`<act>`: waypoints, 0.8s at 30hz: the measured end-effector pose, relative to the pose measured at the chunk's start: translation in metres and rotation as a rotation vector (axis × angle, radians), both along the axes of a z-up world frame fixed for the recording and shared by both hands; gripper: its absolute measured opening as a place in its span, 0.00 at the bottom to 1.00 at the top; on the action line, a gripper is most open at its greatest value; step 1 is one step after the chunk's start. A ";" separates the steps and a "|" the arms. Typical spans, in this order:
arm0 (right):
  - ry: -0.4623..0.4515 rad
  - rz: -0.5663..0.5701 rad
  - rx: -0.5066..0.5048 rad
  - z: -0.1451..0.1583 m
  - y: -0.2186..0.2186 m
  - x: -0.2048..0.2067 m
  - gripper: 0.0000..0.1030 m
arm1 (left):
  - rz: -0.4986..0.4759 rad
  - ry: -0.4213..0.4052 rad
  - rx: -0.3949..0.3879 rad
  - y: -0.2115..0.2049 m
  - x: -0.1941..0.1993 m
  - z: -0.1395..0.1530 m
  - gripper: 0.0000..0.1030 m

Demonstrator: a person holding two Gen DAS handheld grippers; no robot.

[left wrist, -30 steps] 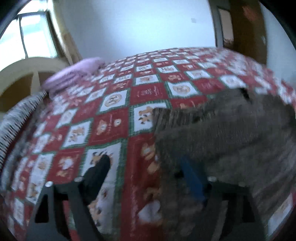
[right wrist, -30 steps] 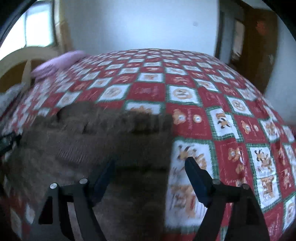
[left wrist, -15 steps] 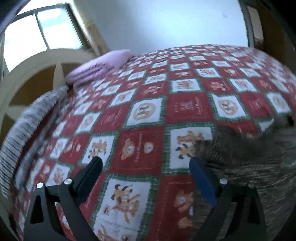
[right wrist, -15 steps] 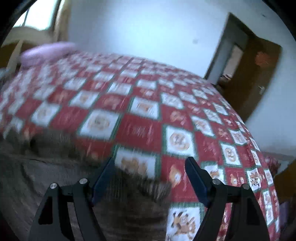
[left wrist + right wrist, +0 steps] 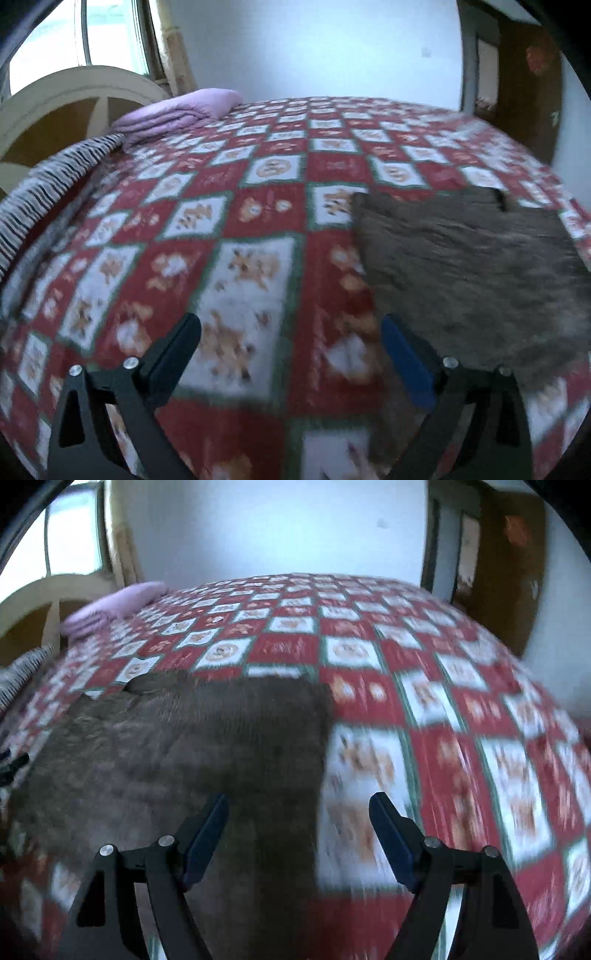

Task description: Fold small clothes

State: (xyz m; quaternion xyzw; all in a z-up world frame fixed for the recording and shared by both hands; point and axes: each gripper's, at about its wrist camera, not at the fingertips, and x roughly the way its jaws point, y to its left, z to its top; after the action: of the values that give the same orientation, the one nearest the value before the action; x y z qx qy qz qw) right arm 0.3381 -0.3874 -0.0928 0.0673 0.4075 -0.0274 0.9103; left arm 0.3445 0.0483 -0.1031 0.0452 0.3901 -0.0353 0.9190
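Note:
A brown-grey knitted garment [image 5: 472, 258] lies spread flat on the red-and-white checked bedspread [image 5: 258, 206]. My left gripper [image 5: 290, 332] hovers open and wide over bare bedspread. The garment's left edge runs just past its blue-padded right finger [image 5: 402, 354], and nothing is between its jaws. In the right wrist view the garment [image 5: 184, 746] fills the left and middle. My right gripper [image 5: 299, 812] is open above the garment's right edge, with its left finger [image 5: 207, 830] over the knit and its right finger [image 5: 391, 830] over the bedspread [image 5: 461, 701]. Neither gripper holds anything.
A folded purple blanket [image 5: 177, 110] and a striped cloth [image 5: 48, 184] lie at the far left by the cream headboard [image 5: 74, 85]. A brown door [image 5: 524, 74] stands at the back right. The bedspread stretches far behind the garment.
The left jaws have widened and stand off the garment's edge. Both views swung out over the bed and came back. The garment now lies flatter and more spread out.

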 end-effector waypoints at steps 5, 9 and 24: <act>0.025 -0.017 0.115 -0.009 -0.011 -0.033 0.76 | -0.103 0.038 -0.096 -0.007 -0.015 -0.007 0.82; 0.030 0.011 0.111 -0.013 -0.003 -0.041 0.58 | -0.135 0.057 -0.113 -0.016 -0.014 -0.015 0.73; 0.041 0.073 0.104 -0.024 0.010 -0.042 0.28 | -0.192 0.115 -0.223 -0.015 -0.021 -0.024 0.47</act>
State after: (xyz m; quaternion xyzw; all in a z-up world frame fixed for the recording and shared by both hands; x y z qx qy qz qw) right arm 0.2961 -0.3769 -0.1172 0.0992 0.4292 0.0258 0.8974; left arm 0.3231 0.0330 -0.1266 -0.0223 0.4296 -0.1688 0.8868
